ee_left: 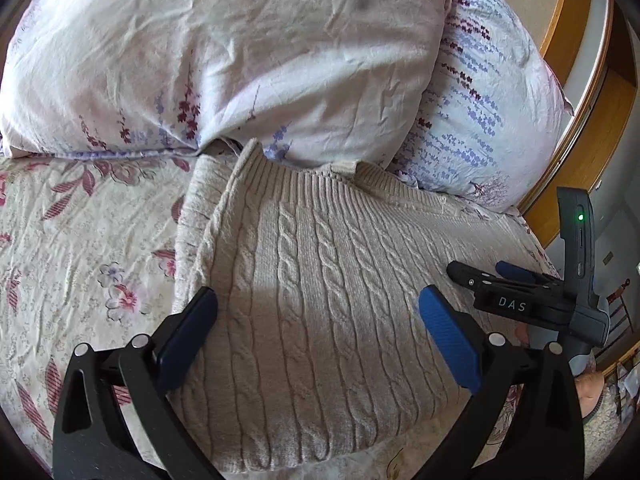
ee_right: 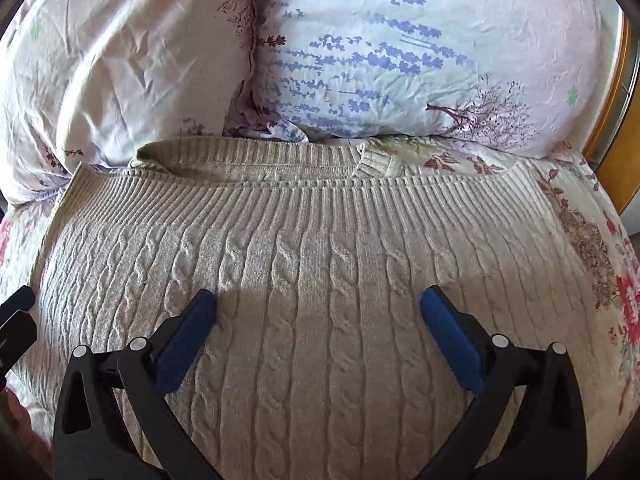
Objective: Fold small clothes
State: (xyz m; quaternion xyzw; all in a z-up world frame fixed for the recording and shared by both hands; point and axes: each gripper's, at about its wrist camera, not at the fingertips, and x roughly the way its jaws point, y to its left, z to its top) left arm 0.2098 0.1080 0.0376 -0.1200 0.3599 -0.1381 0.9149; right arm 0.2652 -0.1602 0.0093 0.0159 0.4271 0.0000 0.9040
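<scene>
- The sweater [ee_left: 320, 300] lies on the bed [ee_left: 80, 248], centre and lower frame in both views, its ribbed band just under the pillows [ee_left: 224, 52].
- It already forms a compact block: in the left view a doubled layer shows along its left edge, and no sleeve hangs loose, so I judge the side folds done.
- What seems left is at most a last fold and smoothing; I cannot tell whether more clothes wait.
- The left claw [ee_left: 318, 316] has its jaws wide apart, low over the knit, holding nothing.
- The right claw [ee_right: 318, 314] is likewise spread and empty above the sweater's middle.
- The left view alone shows the folded left edge, the near edge and the right claw from outside, at right of frame.
- The right view alone shows the full band and a small ribbed tab [ee_right: 376, 164] poking out at its top edge.
</scene>
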